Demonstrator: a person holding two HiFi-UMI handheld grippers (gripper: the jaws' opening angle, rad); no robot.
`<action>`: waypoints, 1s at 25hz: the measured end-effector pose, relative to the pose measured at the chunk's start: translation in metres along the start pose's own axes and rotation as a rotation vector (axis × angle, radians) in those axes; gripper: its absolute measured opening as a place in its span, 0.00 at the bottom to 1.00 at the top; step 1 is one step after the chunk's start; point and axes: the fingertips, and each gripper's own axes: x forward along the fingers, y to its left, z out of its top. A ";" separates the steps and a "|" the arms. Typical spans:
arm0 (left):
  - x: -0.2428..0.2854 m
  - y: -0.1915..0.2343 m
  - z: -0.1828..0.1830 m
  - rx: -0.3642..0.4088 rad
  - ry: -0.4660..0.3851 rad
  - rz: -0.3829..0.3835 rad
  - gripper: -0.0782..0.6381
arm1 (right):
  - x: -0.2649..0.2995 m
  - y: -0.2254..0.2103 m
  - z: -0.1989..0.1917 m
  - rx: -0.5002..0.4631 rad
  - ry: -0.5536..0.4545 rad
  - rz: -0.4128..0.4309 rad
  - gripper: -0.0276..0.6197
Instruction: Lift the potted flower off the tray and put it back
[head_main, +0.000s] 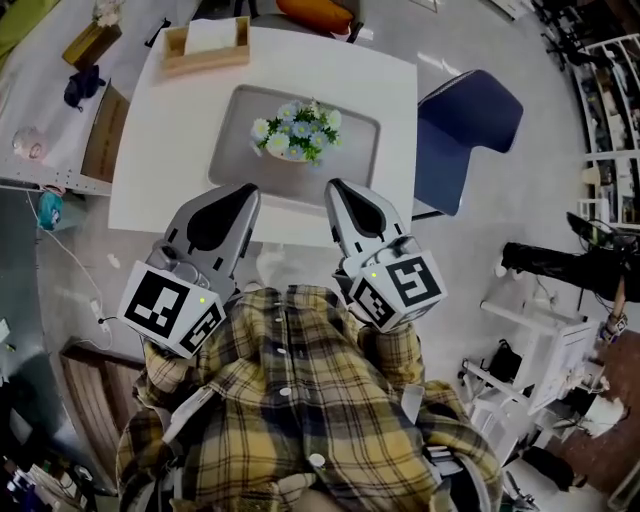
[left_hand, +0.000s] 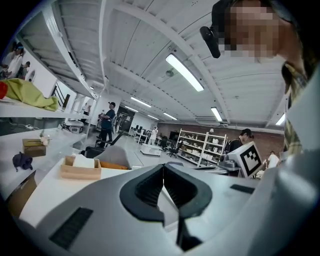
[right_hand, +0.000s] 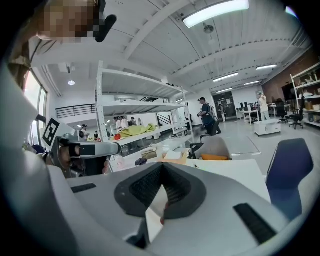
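A potted flower with white and pale blue blooms stands in a grey tray on the white table. My left gripper hangs over the table's near edge, short of the tray's near left corner, shut with nothing between its jaws. My right gripper sits at the tray's near right edge, also shut and holding nothing. The jaws touch tip to tip in the left gripper view and the right gripper view. Both gripper views miss the pot, which is hidden behind the gripper bodies.
A wooden box with white paper stands at the table's far edge. A blue chair is at the table's right. Another desk with a cardboard box and small items lies to the left. Shelving and people are farther off.
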 end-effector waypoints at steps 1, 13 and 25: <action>0.008 0.005 0.005 0.006 -0.002 -0.002 0.12 | 0.006 -0.005 0.005 0.001 -0.005 0.004 0.04; 0.072 0.041 0.038 0.038 -0.012 0.008 0.12 | 0.045 -0.063 0.040 0.004 -0.034 0.003 0.04; 0.086 0.064 0.047 0.050 0.014 -0.073 0.12 | 0.052 -0.065 0.042 0.020 -0.028 -0.100 0.04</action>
